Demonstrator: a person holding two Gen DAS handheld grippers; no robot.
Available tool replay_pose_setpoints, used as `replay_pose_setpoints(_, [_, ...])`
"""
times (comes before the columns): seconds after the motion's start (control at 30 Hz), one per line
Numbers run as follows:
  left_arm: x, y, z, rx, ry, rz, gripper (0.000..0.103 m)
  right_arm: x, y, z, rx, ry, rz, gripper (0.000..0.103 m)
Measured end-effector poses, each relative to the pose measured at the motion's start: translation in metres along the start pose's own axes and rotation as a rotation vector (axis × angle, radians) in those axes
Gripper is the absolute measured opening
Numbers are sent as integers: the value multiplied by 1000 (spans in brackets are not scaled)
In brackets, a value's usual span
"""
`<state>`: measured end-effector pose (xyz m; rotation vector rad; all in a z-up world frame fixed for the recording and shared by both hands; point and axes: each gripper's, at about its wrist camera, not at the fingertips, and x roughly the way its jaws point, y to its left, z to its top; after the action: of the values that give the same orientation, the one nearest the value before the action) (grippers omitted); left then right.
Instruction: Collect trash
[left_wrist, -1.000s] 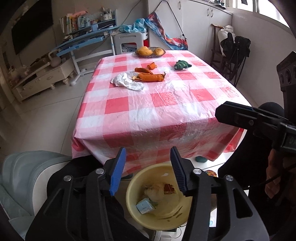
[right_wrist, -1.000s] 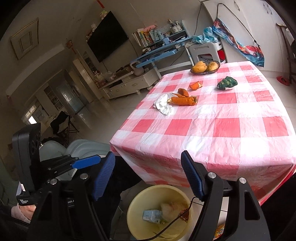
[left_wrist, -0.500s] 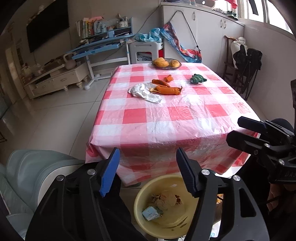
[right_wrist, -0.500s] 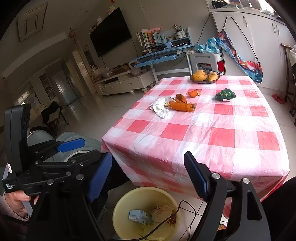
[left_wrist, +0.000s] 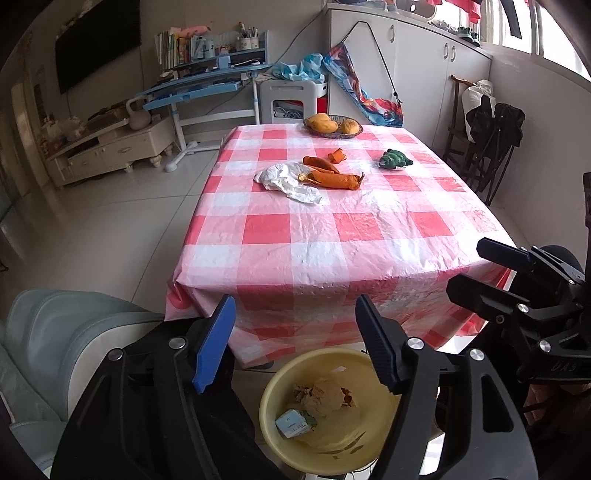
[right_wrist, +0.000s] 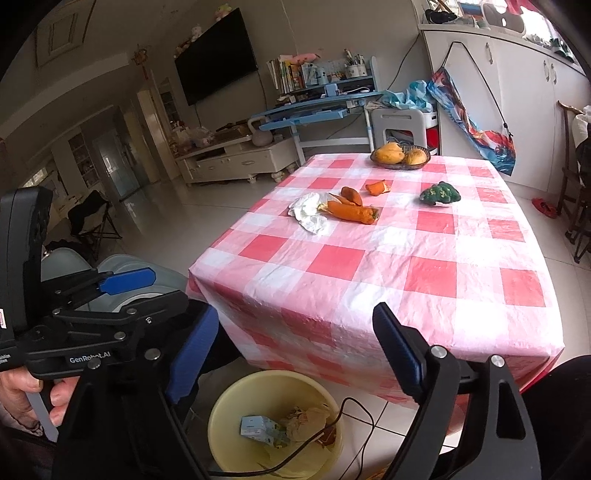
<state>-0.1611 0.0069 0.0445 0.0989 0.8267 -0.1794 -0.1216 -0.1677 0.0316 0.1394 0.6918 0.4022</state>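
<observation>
A yellow bin (left_wrist: 267, 400) (right_wrist: 221, 413) stands on the floor at the near end of a table with a red-and-white check cloth (left_wrist: 332, 236) (right_wrist: 406, 266). A small carton (left_wrist: 291, 424) (right_wrist: 255, 426) and crumpled paper (left_wrist: 327, 393) lie inside it. On the cloth lie a crumpled white wrapper (left_wrist: 282, 181) (right_wrist: 308, 212) and orange peels (left_wrist: 336, 180) (right_wrist: 351, 212). My left gripper (left_wrist: 295, 332) (right_wrist: 147, 291) hangs over the bin, jaws opening, nothing between them. Beside it my right gripper (right_wrist: 295, 347) (left_wrist: 484, 271) is also opening and holds nothing.
At the table's far end sit a fruit bowl (left_wrist: 332, 125) and a green lump (left_wrist: 395, 159). A pale padded seat (left_wrist: 55, 332) is at the left and folded chairs (left_wrist: 495, 140) at the right. A black cable (right_wrist: 332, 424) droops across the bin. A hand (right_wrist: 22, 398) grips the left tool.
The jaws of both grippers have spread wider. Both views have rolled level and tipped up, so more of the room shows and the bin sits lower in the picture.
</observation>
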Motion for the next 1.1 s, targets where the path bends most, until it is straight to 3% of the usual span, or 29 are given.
replay_pose_setpoints(0.43, [17, 7, 8, -26, 6, 28, 72, 11, 1, 5, 0, 15, -40, 85])
replay_pose_setpoints(0.77, [60, 33, 34, -135, 21, 47, 74, 34, -9, 16, 14, 52, -58, 85])
replay_pose_setpoints(1.1, [105, 47, 74, -193, 21, 41, 74, 75, -21, 59, -54, 52, -68, 85])
